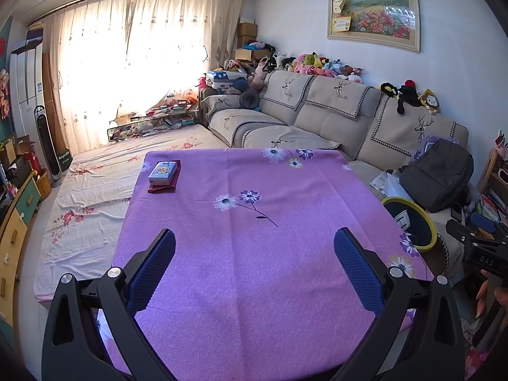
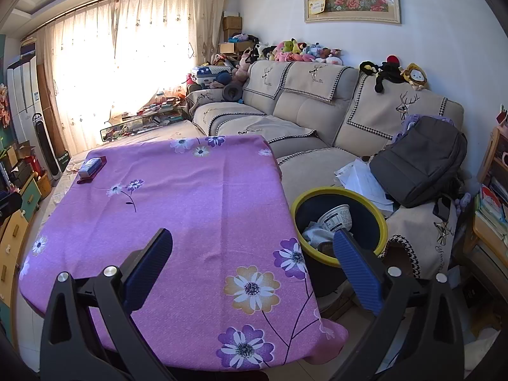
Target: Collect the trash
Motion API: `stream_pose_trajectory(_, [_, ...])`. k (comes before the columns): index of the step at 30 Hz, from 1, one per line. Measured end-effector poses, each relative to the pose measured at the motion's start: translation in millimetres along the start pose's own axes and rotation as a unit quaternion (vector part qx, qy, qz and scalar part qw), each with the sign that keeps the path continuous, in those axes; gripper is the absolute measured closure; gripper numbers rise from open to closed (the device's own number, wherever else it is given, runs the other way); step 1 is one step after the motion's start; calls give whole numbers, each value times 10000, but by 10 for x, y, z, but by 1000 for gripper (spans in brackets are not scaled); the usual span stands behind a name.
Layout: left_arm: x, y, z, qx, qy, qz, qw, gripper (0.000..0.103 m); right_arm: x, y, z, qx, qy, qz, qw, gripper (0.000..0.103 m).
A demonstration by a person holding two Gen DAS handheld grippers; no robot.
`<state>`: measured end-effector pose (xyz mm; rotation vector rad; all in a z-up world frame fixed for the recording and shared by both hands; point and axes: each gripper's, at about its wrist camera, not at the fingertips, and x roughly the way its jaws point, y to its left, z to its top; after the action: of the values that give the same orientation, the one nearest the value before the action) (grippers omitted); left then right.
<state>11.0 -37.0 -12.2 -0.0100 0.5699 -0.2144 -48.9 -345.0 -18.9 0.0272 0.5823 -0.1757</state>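
My left gripper point(image 1: 254, 238) hangs over the purple flowered tablecloth point(image 1: 254, 254) with its 2 blue-padded jaws spread wide and nothing between them. My right gripper point(image 2: 252, 238) is also splayed open and empty, at the table's right edge.

The trash sits in the yellow-rimmed bin point(image 2: 382, 219) just beside the table's right side, in front of the sofa point(image 2: 311, 114). From the right wrist, the right jaw overlaps the bin's near rim. Inside I see a white cup point(image 2: 336, 217) tipped on its side, with a printed label too small to read, and crumpled pale material point(image 2: 314, 233) beside it.

At the table's far left corner lies a small blue-and-white box point(image 1: 162, 173) on a dark red cloth point(image 1: 173, 181), well ahead of both grippers; its print is unreadable.

From the left wrist, the other gripper's black body at the right edge reads "DAS" point(image 1: 485, 262).
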Motion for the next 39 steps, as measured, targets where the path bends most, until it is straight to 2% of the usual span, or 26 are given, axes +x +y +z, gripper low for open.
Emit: stream_pose_trajectory(39, [62,-34,-58,60,85,-7,9999,5,34,10,-4,23,30,-9,10000,7])
